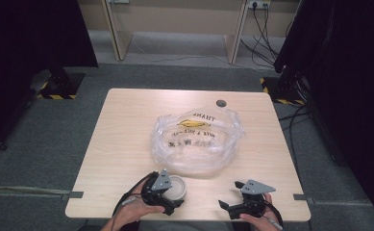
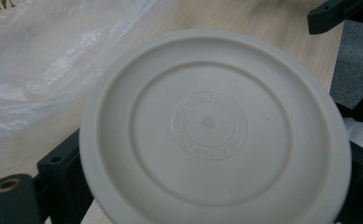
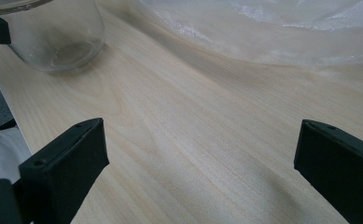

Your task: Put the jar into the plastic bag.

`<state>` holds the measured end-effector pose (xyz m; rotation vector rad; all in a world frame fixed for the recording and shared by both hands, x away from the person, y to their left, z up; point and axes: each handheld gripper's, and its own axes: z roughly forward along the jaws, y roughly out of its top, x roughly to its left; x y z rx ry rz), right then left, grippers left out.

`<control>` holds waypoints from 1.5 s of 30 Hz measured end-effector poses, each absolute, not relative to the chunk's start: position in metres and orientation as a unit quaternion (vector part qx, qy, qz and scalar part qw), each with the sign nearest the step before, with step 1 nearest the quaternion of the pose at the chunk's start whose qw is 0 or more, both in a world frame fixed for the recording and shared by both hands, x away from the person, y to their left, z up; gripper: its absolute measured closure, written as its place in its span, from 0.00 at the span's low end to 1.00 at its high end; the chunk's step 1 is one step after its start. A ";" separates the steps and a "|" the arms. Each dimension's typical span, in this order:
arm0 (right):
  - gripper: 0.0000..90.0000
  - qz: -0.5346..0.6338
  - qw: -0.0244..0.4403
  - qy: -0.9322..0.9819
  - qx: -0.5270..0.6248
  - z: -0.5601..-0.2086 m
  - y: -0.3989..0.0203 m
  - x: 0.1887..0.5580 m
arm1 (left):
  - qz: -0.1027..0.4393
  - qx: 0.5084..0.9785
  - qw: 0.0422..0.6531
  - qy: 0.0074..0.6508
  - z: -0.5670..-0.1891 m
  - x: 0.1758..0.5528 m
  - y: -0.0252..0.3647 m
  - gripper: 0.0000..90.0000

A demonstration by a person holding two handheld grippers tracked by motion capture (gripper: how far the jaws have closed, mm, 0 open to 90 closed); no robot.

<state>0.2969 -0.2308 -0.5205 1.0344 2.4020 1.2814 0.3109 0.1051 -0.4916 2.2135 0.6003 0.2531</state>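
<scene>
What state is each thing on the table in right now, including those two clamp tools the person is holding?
Jar: clear glass, looks empty, upright, standing on the table.
Lid: cream-coloured, seated on the jar.
Plastic bag: clear, crumpled, lying open in the middle of the table.
Left gripper: shut on the jar.
Right gripper: open, holding nothing, just above the tabletop.
</scene>
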 end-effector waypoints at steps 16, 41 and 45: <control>0.03 0.436 0.114 0.820 0.353 -0.521 -0.231 0.297 | 0.106 0.874 0.418 0.225 -0.464 0.311 0.106 0.10; 0.03 0.434 0.112 0.822 0.352 -0.522 -0.230 0.297 | 0.115 0.872 0.419 0.226 -0.408 0.347 0.111 0.10; 0.03 0.433 0.112 0.822 0.352 -0.523 -0.230 0.297 | 0.113 0.873 0.418 0.225 -0.399 0.352 0.109 0.10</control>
